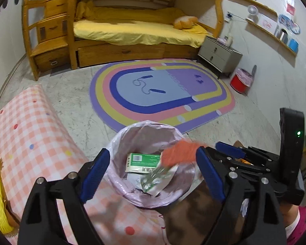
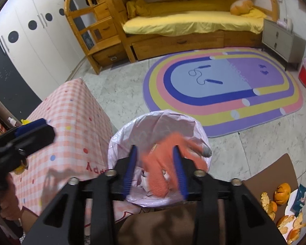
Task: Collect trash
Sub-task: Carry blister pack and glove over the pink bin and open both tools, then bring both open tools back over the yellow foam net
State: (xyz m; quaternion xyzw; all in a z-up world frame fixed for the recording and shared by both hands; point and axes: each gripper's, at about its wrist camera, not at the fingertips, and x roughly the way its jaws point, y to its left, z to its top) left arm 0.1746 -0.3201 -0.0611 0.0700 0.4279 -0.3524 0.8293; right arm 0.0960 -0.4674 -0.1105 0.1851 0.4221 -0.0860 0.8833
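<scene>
A small bin (image 1: 120,140) (image 2: 120,138) lined with a pink bag stands below both grippers, beside the checked table. In it lie a green box (image 1: 142,161) and a clear wrapper (image 1: 155,179). My left gripper (image 1: 153,175) is spread wide over the bin's mouth, with nothing between its pads. An orange glove (image 2: 163,163) (image 1: 179,153), blurred, hangs loose between the parted fingers of my right gripper (image 2: 155,171), above the bin's opening. The right gripper (image 1: 232,153) shows at the right of the left wrist view. The left gripper (image 2: 32,130) shows at the left of the right wrist view.
A table with a pink checked cloth (image 1: 30,143) stands left of the bin. Orange peels (image 2: 281,204) lie on brown cardboard (image 2: 275,173) at the right. Beyond are a striped rug (image 1: 159,89), a red bin (image 1: 240,79), a grey nightstand (image 1: 220,57) and a wooden bunk bed (image 1: 132,30).
</scene>
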